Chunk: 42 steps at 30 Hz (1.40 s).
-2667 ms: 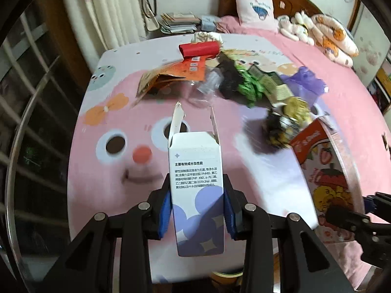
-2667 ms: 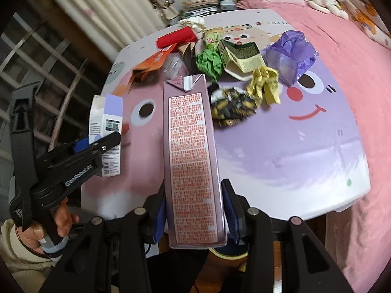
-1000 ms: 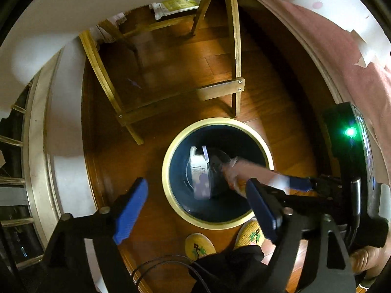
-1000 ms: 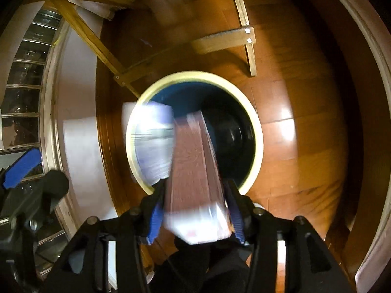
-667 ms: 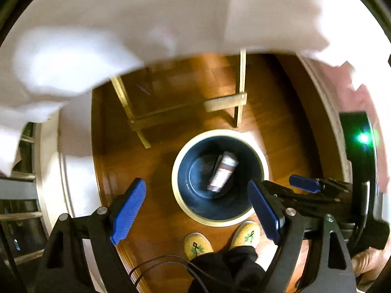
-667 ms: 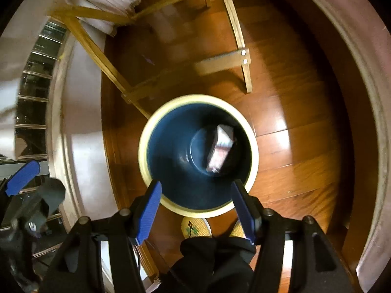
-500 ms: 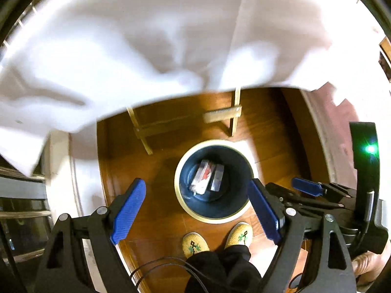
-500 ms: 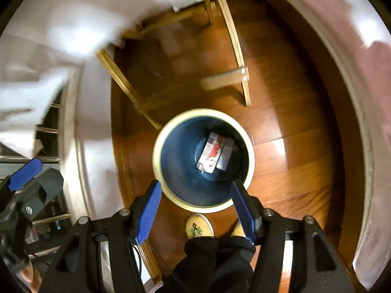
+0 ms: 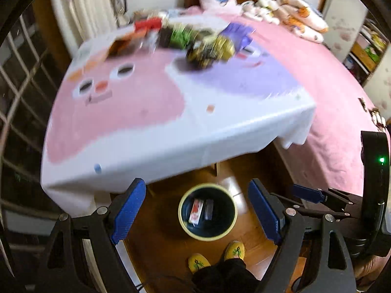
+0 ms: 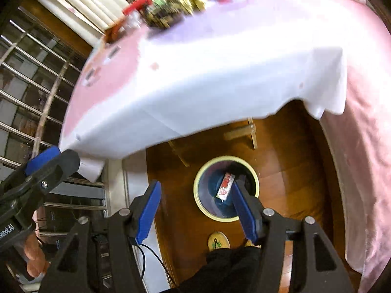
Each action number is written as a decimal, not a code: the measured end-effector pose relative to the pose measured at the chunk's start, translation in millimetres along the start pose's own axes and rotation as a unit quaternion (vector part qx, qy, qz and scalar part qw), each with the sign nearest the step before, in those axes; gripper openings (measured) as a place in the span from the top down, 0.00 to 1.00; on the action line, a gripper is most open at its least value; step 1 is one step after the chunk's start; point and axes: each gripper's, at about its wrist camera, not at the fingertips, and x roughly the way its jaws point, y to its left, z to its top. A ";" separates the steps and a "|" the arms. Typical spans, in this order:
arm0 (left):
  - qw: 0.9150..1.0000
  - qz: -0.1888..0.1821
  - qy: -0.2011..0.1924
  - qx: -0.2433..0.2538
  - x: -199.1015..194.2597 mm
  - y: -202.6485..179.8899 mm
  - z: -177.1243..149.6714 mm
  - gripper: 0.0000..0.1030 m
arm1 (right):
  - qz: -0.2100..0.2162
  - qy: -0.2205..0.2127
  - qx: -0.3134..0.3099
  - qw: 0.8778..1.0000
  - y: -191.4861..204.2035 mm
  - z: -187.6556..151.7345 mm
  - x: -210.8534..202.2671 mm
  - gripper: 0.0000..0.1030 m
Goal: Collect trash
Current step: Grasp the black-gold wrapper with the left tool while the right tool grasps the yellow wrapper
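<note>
A round bin (image 9: 207, 211) (image 10: 226, 188) with a pale yellow rim stands on the wooden floor below the table edge. Two cartons (image 9: 196, 210) (image 10: 225, 186) lie in its bottom. My left gripper (image 9: 195, 213) is open and empty, high above the bin. Beside it my right gripper (image 10: 195, 206) is also open with nothing between its blue pads. A blurred heap of trash (image 9: 195, 40) (image 10: 171, 5), wrappers, a red pack and a purple bag, lies at the far side of the table (image 9: 171, 112) (image 10: 207, 73).
The table's cartoon cloth hangs over its near edge. A pink bed (image 9: 330, 85) runs along the right. Window bars (image 10: 29, 78) and a curtain (image 9: 80, 12) are at the left. The person's yellow slippers (image 9: 215, 257) stand by the bin.
Both grippers let their cartons fall into the bin, then rose from under the table edge until the tabletop and its trash came into view. The right jaws widened.
</note>
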 end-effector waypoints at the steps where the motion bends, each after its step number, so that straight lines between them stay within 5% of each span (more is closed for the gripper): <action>1: 1.000 -0.001 -0.006 0.006 -6.3 -1.8 5.6 0.18 | -0.002 -0.006 -0.003 1.000 6.9 2.8 -7.8 0.42; 9: 0.999 0.010 -0.047 0.025 -43.5 -1.5 51.1 0.18 | -0.035 -0.079 -0.042 0.995 42.4 42.3 -65.2 0.42; 18: 0.999 0.029 -0.040 0.004 -20.2 5.6 99.2 0.18 | -0.037 -0.113 -0.050 0.992 39.0 109.1 -75.8 0.42; 31: 0.993 0.068 0.008 -0.094 79.9 10.1 182.7 0.18 | 0.021 -0.019 -0.060 0.998 -7.6 255.9 11.0 0.47; 42: 0.983 0.094 0.041 -0.152 135.6 8.5 210.6 0.18 | 0.052 0.055 -0.057 0.996 -10.7 329.1 102.9 0.47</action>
